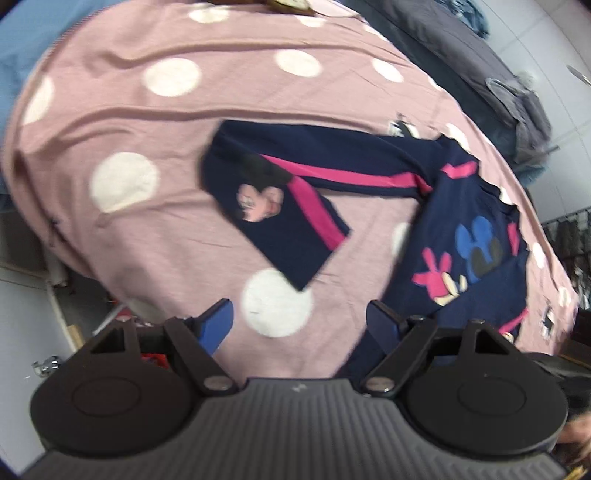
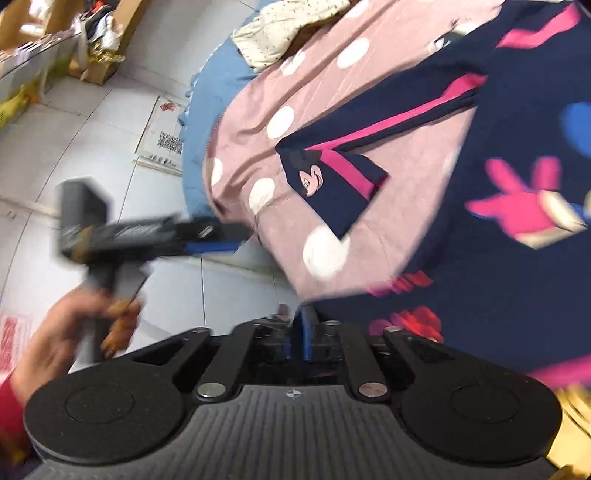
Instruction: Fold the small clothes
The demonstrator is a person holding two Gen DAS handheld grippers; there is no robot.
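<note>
1. The task's thing is a small navy top [image 1: 476,236] with pink stripes and cartoon prints. It lies on a pink blanket with white dots [image 1: 147,122] spread over a bed, and fills the centre and right of the left wrist view.
2. One sleeve [image 1: 295,184] stretches from the body toward the centre-left of that view. Its cuff end is bent back at an angle, so the cartoon face on it shows.
3. The left gripper [image 1: 299,321] sits at the bottom of its own view with its blue-padded fingers spread wide and nothing between them. It hovers over a white dot near the blanket's edge, just short of the bent cuff. I judge it is lined up to take that sleeve and bring it in over the body.
4. In the right wrist view the same tool shows at centre left, blurred, with the person's hand [image 2: 70,332] on its handle below it.
5. The right gripper [image 2: 299,328] has its fingers pressed together at the bottom centre of its view, on the hem of the navy top. That probably anchors the body so the cloth stays flat.
6. A pale speckled garment [image 2: 280,29] lies at the top of the right view, well apart and not in play.
</note>
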